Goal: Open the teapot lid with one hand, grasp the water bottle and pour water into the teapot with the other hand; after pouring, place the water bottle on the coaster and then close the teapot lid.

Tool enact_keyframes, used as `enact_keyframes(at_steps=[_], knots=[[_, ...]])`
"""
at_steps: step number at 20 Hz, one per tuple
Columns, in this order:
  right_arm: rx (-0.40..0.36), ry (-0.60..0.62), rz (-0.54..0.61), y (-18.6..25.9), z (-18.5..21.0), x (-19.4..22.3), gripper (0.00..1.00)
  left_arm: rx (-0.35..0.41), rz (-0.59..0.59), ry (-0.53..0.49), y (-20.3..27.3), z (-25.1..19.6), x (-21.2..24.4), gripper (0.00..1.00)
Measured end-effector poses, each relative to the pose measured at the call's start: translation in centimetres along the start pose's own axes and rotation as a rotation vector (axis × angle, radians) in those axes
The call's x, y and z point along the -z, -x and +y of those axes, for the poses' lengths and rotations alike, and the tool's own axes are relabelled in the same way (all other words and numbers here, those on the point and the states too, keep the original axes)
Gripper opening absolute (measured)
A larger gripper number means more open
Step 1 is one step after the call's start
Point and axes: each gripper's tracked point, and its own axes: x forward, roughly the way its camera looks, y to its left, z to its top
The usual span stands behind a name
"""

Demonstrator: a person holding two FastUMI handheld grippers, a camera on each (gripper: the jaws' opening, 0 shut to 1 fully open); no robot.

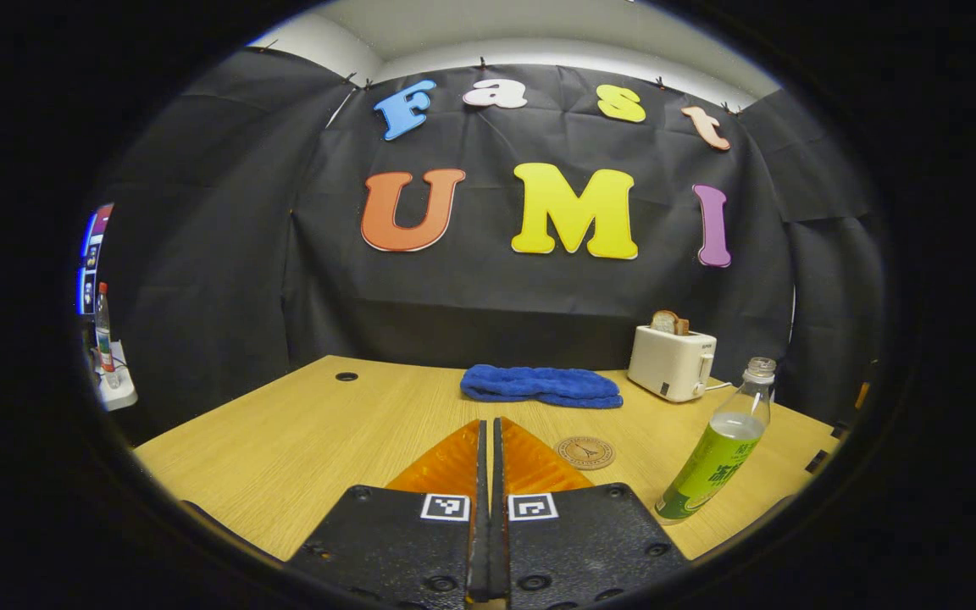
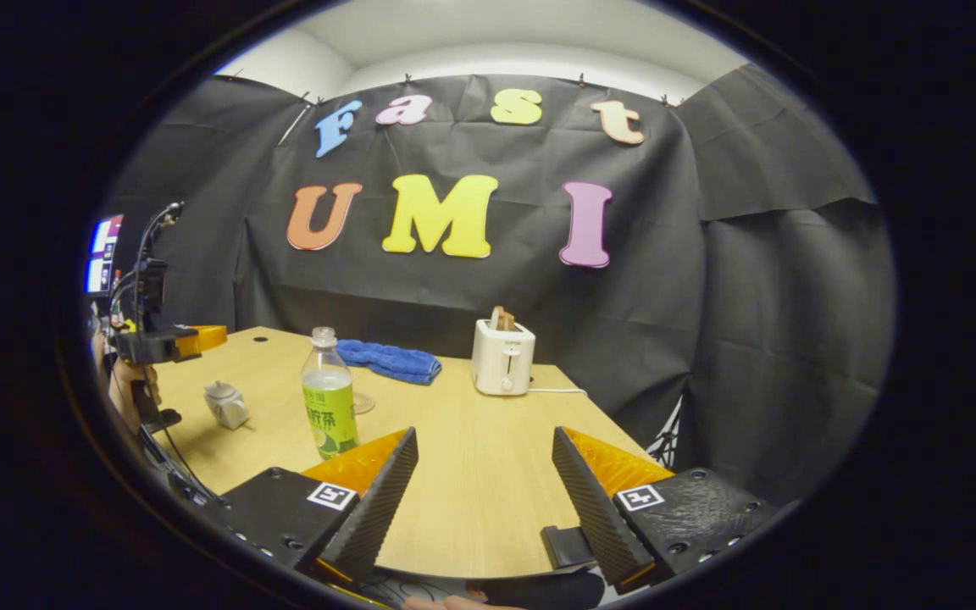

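A clear water bottle (image 1: 721, 449) with a green label stands upright on the wooden table (image 1: 302, 440), to the right of my left gripper (image 1: 489, 425). That gripper is shut with nothing between its fingers. A round brown coaster (image 1: 585, 451) lies just right of its tips. In the right gripper view the bottle (image 2: 329, 398) stands ahead and left of my open, empty right gripper (image 2: 484, 440). A small white teapot (image 2: 226, 404) with its lid on sits further left. The left gripper (image 2: 215, 338) hovers above and behind the teapot, held by a hand (image 2: 119, 381).
A folded blue towel (image 1: 541, 385) lies at the back of the table, with a white toaster (image 1: 673, 360) holding bread to its right. The same toaster (image 2: 502, 356) and towel (image 2: 390, 360) show in the right gripper view. The table's right edge (image 2: 615, 428) is close.
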Motion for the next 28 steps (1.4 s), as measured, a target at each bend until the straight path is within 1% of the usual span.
enact_keyframes(at_steps=[3,4,5,6,7,8,11,13,14,16,17,18,19,20,21,22,23,25,27,28], knots=[[0.008,0.020,-0.009,0.0,-0.1,-0.2,0.95,0.055,0.072,0.049,-0.1,-0.5,3.5,0.03],[0.008,0.022,-0.012,0.1,0.1,-0.2,0.95,0.053,0.092,0.057,-0.4,0.0,4.6,0.12],[0.005,0.022,-0.012,0.1,0.2,-0.2,0.95,0.034,0.101,0.050,-0.5,0.6,5.3,0.20],[0.003,0.023,-0.010,0.1,0.2,0.0,0.98,0.029,0.112,0.039,-0.4,0.7,5.9,0.25],[0.000,0.024,-0.006,0.0,0.3,0.1,0.97,0.023,0.121,0.020,-0.6,0.8,6.3,0.30],[-0.002,0.026,-0.002,-0.1,0.3,0.3,0.95,0.020,0.127,0.003,-0.7,0.8,6.6,0.43],[-0.001,0.026,0.007,-0.3,0.3,0.5,0.95,0.045,0.131,-0.024,-0.7,-0.1,7.1,0.41],[0.003,0.024,0.010,-0.4,0.2,0.5,0.95,0.022,0.162,-0.030,-1.1,0.2,8.0,0.30],[0.005,0.023,0.011,-0.5,0.2,0.6,0.95,0.018,0.147,-0.034,-1.2,0.3,7.9,0.17],[0.006,0.021,0.012,-0.6,0.1,0.7,0.95,0.014,0.147,-0.030,-1.2,0.2,7.7,0.08],[0.005,0.020,0.013,-0.6,0.2,0.7,0.95,0.012,0.146,-0.031,-1.1,0.2,7.7,0.06],[0.002,0.020,0.013,-0.6,0.2,0.8,0.98,0.007,0.144,-0.030,-1.1,0.4,7.6,0.04],[-0.001,0.020,0.014,-0.6,0.3,0.8,0.98,0.011,0.137,-0.023,-1.0,0.2,7.1,0.03],[-0.004,0.019,0.016,-0.7,0.5,1.0,0.95,0.013,0.120,-0.018,-0.9,0.0,6.4,0.03],[-0.012,0.014,0.018,-0.8,0.9,1.2,0.98,0.017,0.108,-0.018,-0.8,-0.2,5.6,0.03],[-0.030,0.003,0.022,-1.1,1.4,1.5,0.95,0.019,0.101,-0.020,-0.7,-0.3,4.9,0.03],[-0.053,-0.012,0.031,-1.4,2.2,1.9,0.95,0.015,0.092,-0.023,-0.6,-0.3,4.0,0.03],[-0.129,-0.052,0.042,-2.1,4.7,2.7,0.95,0.008,0.074,-0.018,-0.1,-0.3,2.3,0.03],[-0.196,-0.092,0.047,-2.7,7.1,3.7,0.95,0.030,0.051,0.026,0.7,-1.0,0.3,0.03],[-0.228,-0.111,0.042,-3.0,8.6,4.3,0.93,0.036,0.045,0.049,1.2,-1.0,-0.5,0.02]])
